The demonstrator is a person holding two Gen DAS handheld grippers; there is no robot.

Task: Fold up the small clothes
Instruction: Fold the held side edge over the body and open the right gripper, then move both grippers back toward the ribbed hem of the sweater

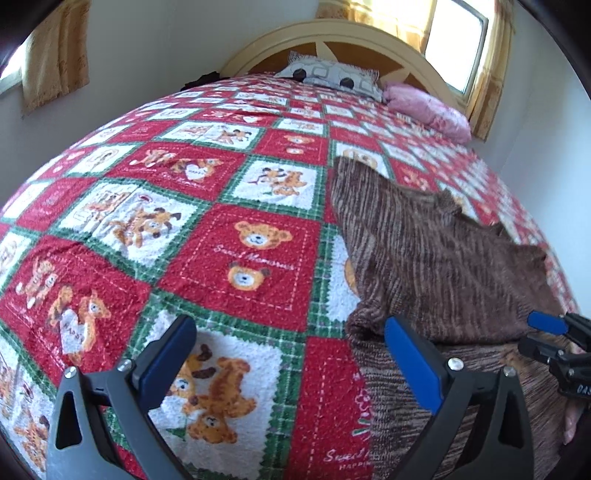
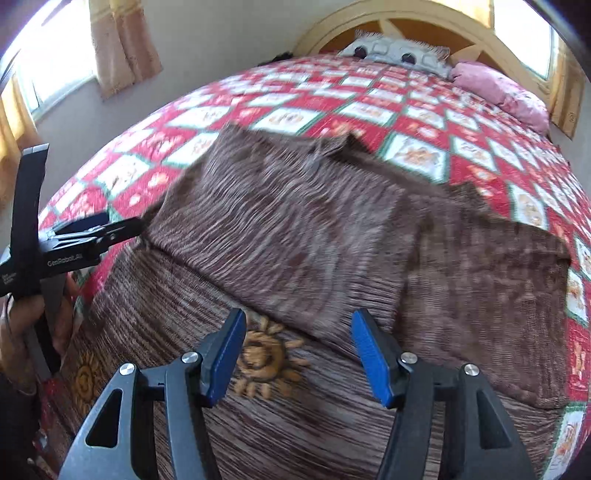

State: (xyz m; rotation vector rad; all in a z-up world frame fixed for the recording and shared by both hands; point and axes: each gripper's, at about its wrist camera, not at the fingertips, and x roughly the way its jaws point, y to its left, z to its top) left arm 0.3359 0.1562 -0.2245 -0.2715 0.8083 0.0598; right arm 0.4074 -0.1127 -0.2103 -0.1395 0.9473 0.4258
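A brown striped garment [image 2: 295, 236] with orange sun prints lies on the bed, its upper half folded over the lower part. It also shows at the right of the left wrist view [image 1: 436, 266]. My left gripper [image 1: 291, 354] is open and empty, hovering over the quilt beside the garment's left edge; it shows in the right wrist view [image 2: 110, 229] at the left. My right gripper [image 2: 295, 350] is open and empty just above the garment's near part, over a sun print [image 2: 264, 360]. Its fingers [image 1: 546, 328] show at the right edge of the left wrist view.
The bed is covered by a red, green and white teddy-bear quilt [image 1: 221, 206]. A grey patterned pillow [image 1: 332, 75] and a pink pillow [image 1: 428, 107] lie by the wooden headboard [image 1: 332, 33]. Curtained windows flank the bed.
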